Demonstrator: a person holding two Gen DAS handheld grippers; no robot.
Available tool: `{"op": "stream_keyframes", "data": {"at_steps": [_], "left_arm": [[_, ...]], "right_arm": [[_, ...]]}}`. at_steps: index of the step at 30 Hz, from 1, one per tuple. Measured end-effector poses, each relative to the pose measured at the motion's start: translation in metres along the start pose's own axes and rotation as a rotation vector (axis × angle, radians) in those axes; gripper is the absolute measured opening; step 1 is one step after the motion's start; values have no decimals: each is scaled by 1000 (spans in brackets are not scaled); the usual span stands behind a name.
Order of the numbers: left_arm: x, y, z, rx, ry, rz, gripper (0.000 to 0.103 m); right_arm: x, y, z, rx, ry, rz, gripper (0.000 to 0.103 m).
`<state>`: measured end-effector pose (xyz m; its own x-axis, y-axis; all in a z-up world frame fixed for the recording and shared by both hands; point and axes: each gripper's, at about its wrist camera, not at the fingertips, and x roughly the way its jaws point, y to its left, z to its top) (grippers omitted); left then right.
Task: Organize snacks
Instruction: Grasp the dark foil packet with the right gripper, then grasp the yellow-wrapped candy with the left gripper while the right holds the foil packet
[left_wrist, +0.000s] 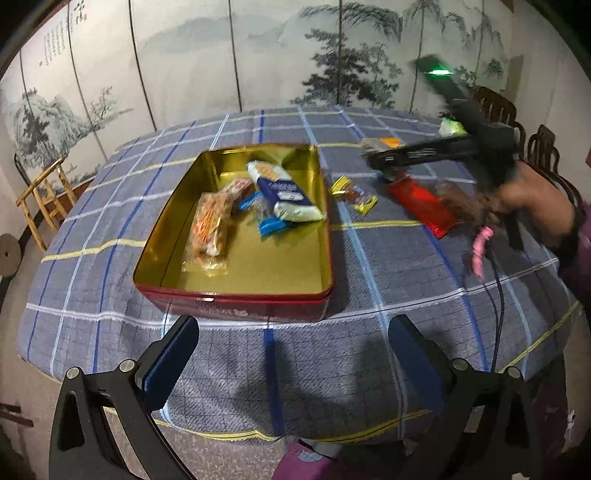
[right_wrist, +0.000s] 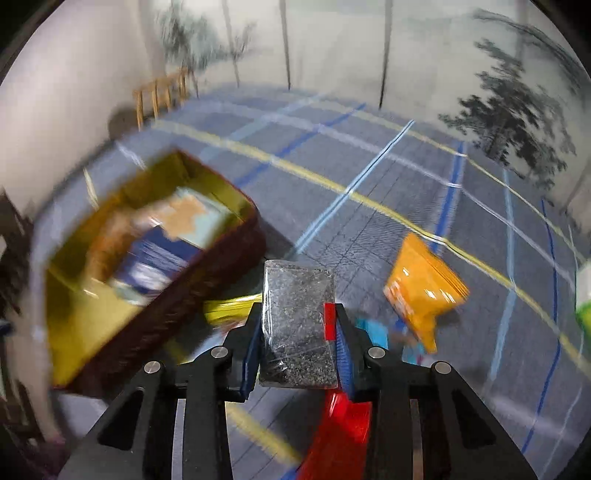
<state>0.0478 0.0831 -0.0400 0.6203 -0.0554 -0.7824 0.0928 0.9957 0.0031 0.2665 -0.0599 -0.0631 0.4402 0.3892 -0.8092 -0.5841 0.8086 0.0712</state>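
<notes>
A red tin with a gold inside (left_wrist: 236, 280) sits mid-table and holds several snack packs, among them a blue-and-white bag (left_wrist: 282, 192) and an orange pack (left_wrist: 208, 229). My left gripper (left_wrist: 291, 354) is open and empty, just in front of the tin's near wall. My right gripper (right_wrist: 297, 332) is shut on a clear packet of dark speckled snack (right_wrist: 297, 321), held above the table right of the tin (right_wrist: 155, 295). It shows blurred in the left wrist view (left_wrist: 406, 157). A red packet (left_wrist: 423, 205) and a yellow-wrapped snack (left_wrist: 354, 194) lie on the cloth.
A blue checked cloth (left_wrist: 332, 369) covers the table. An orange bag (right_wrist: 424, 288), a light blue packet (right_wrist: 376, 328) and a green packet (right_wrist: 583, 314) lie to the right. Wooden chairs (left_wrist: 495, 107) stand at the far right, a bamboo chair (left_wrist: 44, 199) at left.
</notes>
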Motion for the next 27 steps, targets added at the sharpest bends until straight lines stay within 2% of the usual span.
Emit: {"op": "stream_keyframes", "data": {"at_steps": [2, 5, 8, 11, 15, 16, 18, 19, 20, 23, 25, 27], "left_arm": [[-2, -3, 3, -4, 8, -64, 101], [-3, -11, 13, -26, 30, -184, 101], [2, -22, 31, -69, 56, -306, 101], [14, -35, 55, -176, 60, -360, 101], [50, -49, 87, -369, 68, -299, 101], [62, -53, 96, -400, 72, -270, 101], [93, -61, 112, -454, 123, -164, 100], [107, -63, 118, -486, 147, -141, 98], [123, -65, 124, -523, 167, -114, 90], [157, -66, 134, -607, 233, -19, 77], [173, -64, 135, -665, 257, 45, 71], [183, -57, 134, -720, 255, 121, 71]], "right_arm": [[-37, -4, -21, 57, -65, 10, 36], [-76, -18, -61, 129, -103, -29, 36], [-104, -49, -110, 191, -82, -149, 36], [-117, -89, -153, 296, -50, -215, 36], [-127, -124, -194, 368, -41, -264, 36], [-130, -132, -203, 386, -48, -258, 36], [-129, -138, -210, 397, -58, -255, 36], [-129, -140, -214, 401, -63, -247, 36], [-128, -142, -218, 406, -69, -234, 36], [-126, -146, -227, 412, -93, -194, 36], [-126, -147, -230, 409, -114, -173, 36], [-127, -149, -232, 413, -130, -151, 36]]}}
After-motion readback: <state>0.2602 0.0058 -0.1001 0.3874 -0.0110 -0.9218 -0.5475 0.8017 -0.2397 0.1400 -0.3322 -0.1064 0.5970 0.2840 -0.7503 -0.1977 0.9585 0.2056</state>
